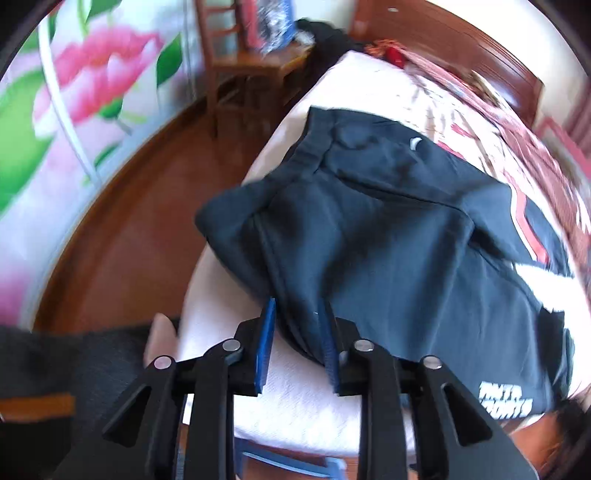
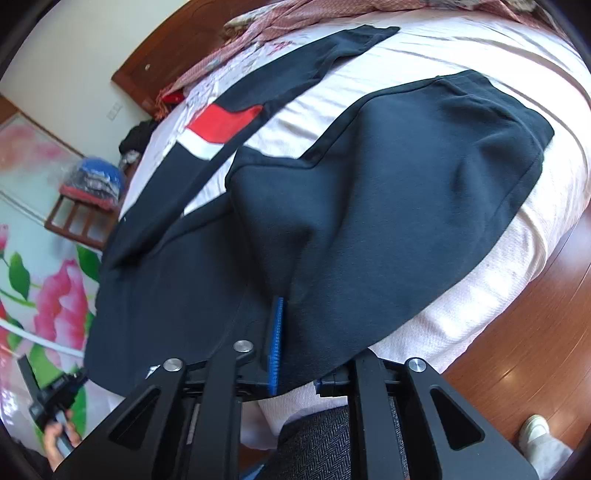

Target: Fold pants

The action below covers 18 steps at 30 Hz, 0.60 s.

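Dark navy track pants (image 1: 388, 229) with a red and white stripe lie on a bed with a white cover (image 1: 295, 406). In the left wrist view my left gripper (image 1: 297, 321) has its blue pads on either side of a bunched fold of the pants near the bed's near edge, with a gap still between the pads. In the right wrist view the pants (image 2: 388, 206) spread over the bed, one leg (image 2: 280, 85) stretched away. My right gripper (image 2: 306, 332) has cloth draped between its fingers; the right pad is hidden under the fabric.
A wooden chair (image 1: 243, 74) with stacked items stands beside the bed on a wooden floor (image 1: 140, 229). A floral wall panel (image 1: 74, 110) is at the left. A patterned red quilt (image 2: 295, 22) lies at the bed's far side. My shoe (image 2: 535, 432) is on the floor.
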Motion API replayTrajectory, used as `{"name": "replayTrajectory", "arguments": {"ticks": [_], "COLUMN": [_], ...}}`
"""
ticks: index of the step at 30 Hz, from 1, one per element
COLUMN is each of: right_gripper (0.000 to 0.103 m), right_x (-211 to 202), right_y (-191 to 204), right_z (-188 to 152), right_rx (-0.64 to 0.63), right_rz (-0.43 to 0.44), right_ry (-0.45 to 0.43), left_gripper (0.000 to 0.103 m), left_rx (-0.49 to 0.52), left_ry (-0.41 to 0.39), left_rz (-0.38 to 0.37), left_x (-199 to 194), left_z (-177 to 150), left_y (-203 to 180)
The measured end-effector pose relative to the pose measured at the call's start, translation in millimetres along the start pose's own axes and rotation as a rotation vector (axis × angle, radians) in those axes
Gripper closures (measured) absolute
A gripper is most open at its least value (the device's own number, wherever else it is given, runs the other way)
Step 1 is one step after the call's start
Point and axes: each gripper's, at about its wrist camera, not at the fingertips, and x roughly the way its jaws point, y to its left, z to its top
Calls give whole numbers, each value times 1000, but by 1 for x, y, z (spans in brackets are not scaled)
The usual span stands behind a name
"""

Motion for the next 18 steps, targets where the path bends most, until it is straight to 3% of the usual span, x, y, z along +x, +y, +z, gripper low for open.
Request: {"name": "replayTrajectory", "arguments": {"ticks": [4, 6, 9, 13, 18], "right_gripper": [82, 70, 68, 68, 68], "right_x": [-6, -11, -31, -56, -56], "right_y": [-12, -21, -36, -66, -91], "right_z": [-1, -4, -6, 10, 40], "right_rx": [66, 104, 149, 182, 218], "right_rz": [58, 73, 61, -106, -185], "right_ry": [7, 17, -25, -147, -187], "left_gripper": [53, 52, 52, 47, 39], "left_rx": [92, 144, 225, 305, 373], "left_ry": [-53, -68, -92, -116, -91], "left_rz": [-29, -43, -98, -174, -231], "left_x": [-31, -39, -52, -58, -59], "left_z": [-4, -8, -14, -16, -15], "left_y": [-22, -34, -57, -93, -139]}}
